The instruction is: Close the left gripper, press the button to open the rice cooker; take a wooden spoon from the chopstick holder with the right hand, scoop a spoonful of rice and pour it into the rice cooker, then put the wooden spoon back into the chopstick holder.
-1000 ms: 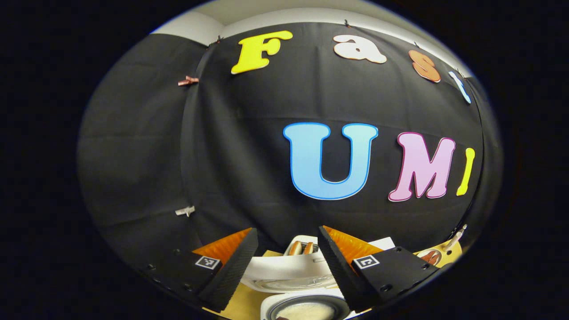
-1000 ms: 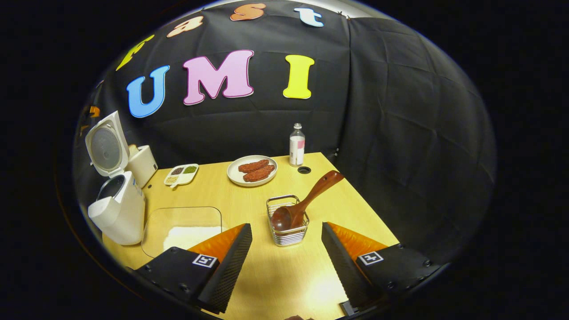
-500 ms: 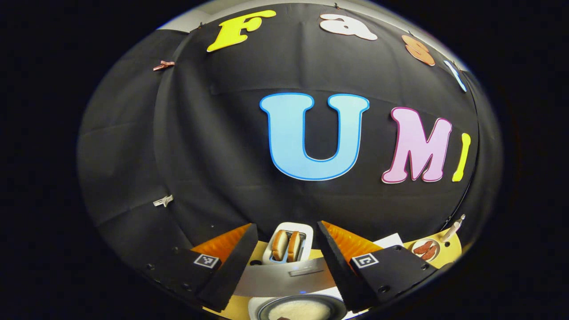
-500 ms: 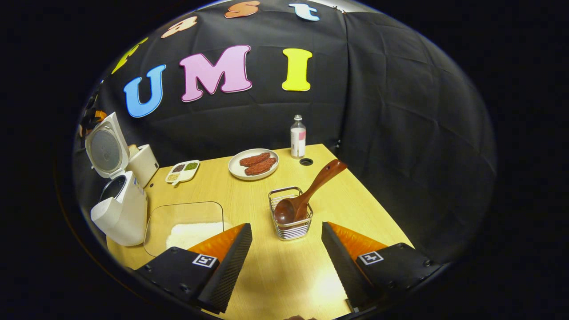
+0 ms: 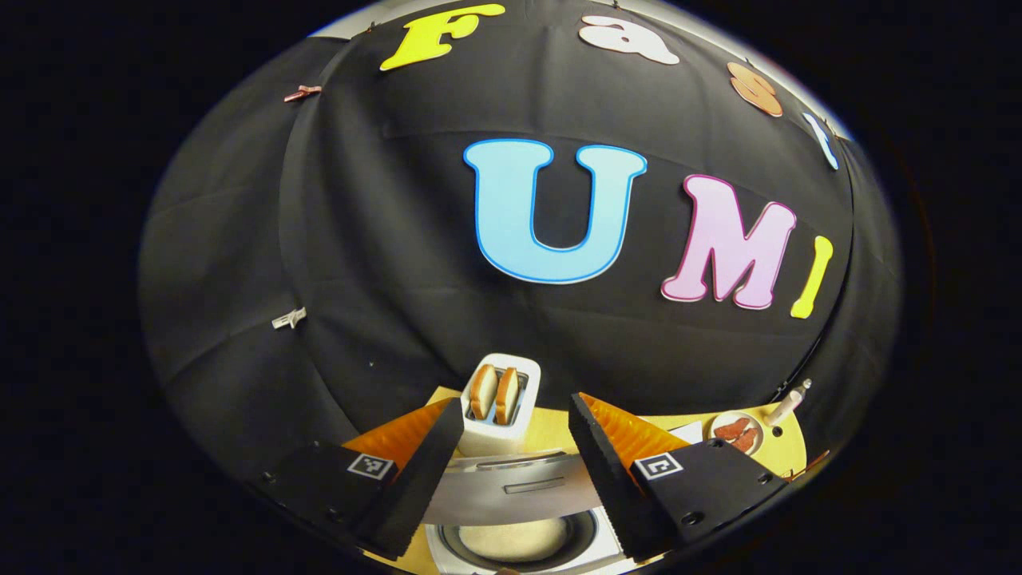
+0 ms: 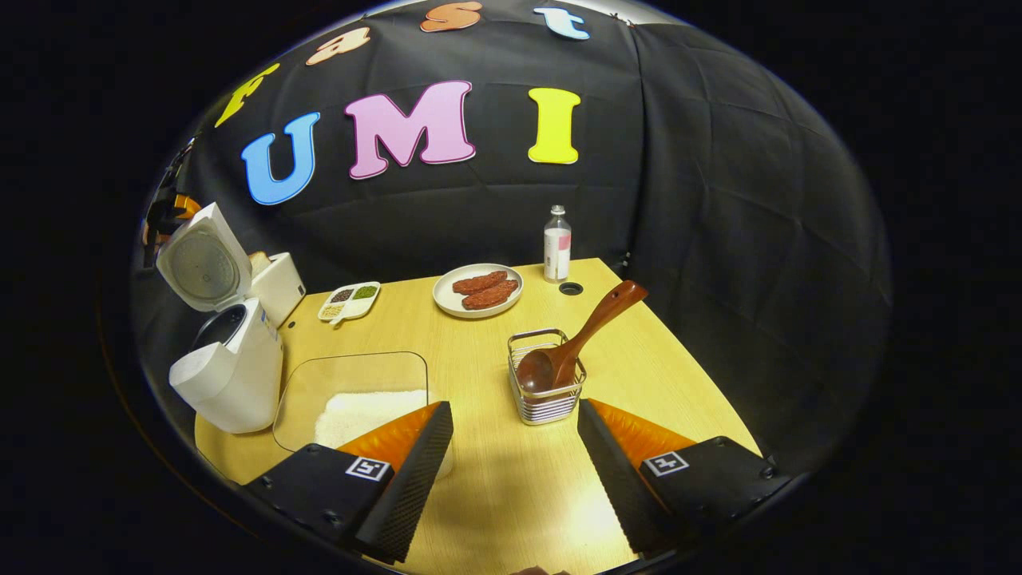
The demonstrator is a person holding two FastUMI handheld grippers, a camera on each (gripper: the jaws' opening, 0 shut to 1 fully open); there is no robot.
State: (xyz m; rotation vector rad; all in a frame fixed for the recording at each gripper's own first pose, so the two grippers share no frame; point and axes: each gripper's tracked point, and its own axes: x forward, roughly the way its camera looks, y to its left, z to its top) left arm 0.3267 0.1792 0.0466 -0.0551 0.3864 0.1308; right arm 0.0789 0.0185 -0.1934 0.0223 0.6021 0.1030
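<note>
Wooden spoon (image 6: pixel 581 339) leans in chopstick holder (image 6: pixel 547 389) nr table's (image 6: pixel 479 495) right edge, handle free for pickup; right gripper (image 6: pixel 515 471) & left gripper (image 5: pixel 515 467) both spread, empty; rice cooker (image 6: pixel 227 351) lid up.

Wooden spoon (image 6: pixel 587 337) leans in the chopstick holder (image 6: pixel 545 391); rice cooker (image 6: pixel 223 335) lid up.

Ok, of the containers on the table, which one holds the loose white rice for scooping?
The clear glass dish beside the rice cooker. The wire chopstick holder holds the wooden spoon, the compartment tray mixed grains, the plate reddish pieces.
</note>
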